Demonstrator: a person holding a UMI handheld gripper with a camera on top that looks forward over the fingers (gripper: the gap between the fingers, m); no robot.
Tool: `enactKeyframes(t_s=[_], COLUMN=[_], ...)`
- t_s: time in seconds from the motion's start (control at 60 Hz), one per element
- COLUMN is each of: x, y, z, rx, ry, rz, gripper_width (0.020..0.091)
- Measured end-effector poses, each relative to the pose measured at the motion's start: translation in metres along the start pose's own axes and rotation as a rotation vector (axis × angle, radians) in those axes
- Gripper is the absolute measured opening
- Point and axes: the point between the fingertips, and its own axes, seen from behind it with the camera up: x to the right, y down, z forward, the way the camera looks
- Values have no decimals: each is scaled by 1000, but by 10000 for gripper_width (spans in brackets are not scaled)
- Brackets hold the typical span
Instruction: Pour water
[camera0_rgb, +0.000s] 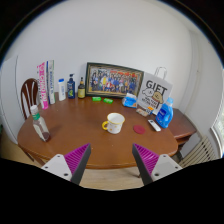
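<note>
Water bottle (40, 124), clear with a green cap, upright near the left edge of the round wooden table (85, 135), ahead of and to the left of the left finger. Wooden chair (29, 93) behind the table at far left. Tall pink-and-white carton (43, 85) against the wall, followed by a row of small bottles (66, 87), one white, one dark, one yellowish. Framed group photograph (113, 79) propped at the back centre of the table, with small green objects (101, 99) lying just in front of it. White mug (115, 123) with a yellow rim near the table centre, handle turned left, beyond the gap between the fingers and well apart from the water bottle. Small red item (137, 128) just right of the mug. Blue translucent pitcher (130, 100) further back. White bag lettered "GIFT" (154, 93) standing at the back right. Blue bottle (165, 113) in front of the bag, near the right edge of the table, with a white object lying beside it, too small to identify. Gripper (111, 158) held off the near edge of the table, both fingers with magenta pads (74, 158) spread wide apart, nothing between them, nothing held.
</note>
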Motion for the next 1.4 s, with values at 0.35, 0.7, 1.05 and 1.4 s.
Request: enactKeyframes(t_s=[0.35,0.7,1.05,1.4], x=[-158,-334,-374,-379], y=[39,27,-3,-12], z=[-8,49,150,170], rx=[-39,76,200,273], ry=[-114,-288,-266,-250], rz=[-4,-11,47,81], gripper_width=[855,857,808,475])
